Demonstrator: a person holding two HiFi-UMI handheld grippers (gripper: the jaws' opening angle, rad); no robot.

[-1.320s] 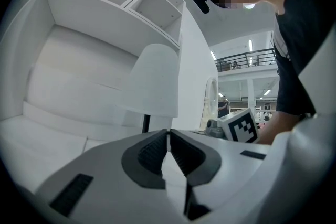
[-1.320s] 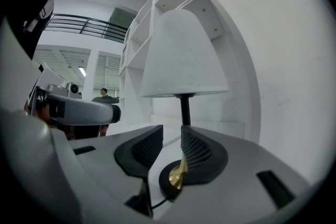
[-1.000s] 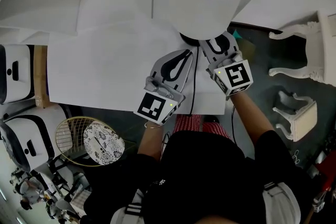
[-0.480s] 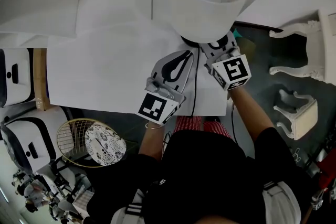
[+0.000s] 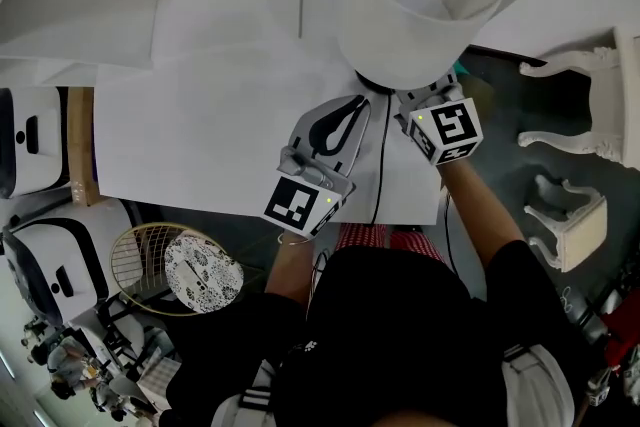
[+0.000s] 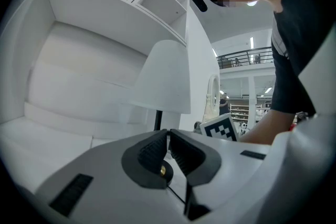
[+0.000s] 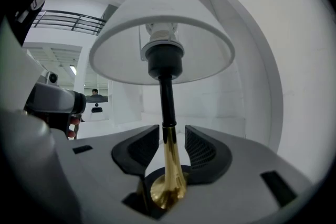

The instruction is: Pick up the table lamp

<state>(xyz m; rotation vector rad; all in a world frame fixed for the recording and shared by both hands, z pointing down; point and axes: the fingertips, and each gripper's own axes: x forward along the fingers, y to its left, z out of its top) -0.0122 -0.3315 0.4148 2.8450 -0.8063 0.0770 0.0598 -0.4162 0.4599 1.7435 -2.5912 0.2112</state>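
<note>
white table (image 5: 200, 125): right gripper (image 7: 171, 134), jaws just been opening wide, straddles the table lamp (image 7: 163, 23) stem, seemingly without contact.

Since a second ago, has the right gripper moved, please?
Yes, the right gripper moved from the table edge toward the lamp; its jaws have just been opening, stem between them.

A white bench (image 5: 200, 135) fills the middle of the head view, its near edge toward the bottom of the frame. The table lamp (image 5: 420, 5) stands at its upper right. A thin black cable (image 5: 381, 165) runs down from it to the near edge.
</note>
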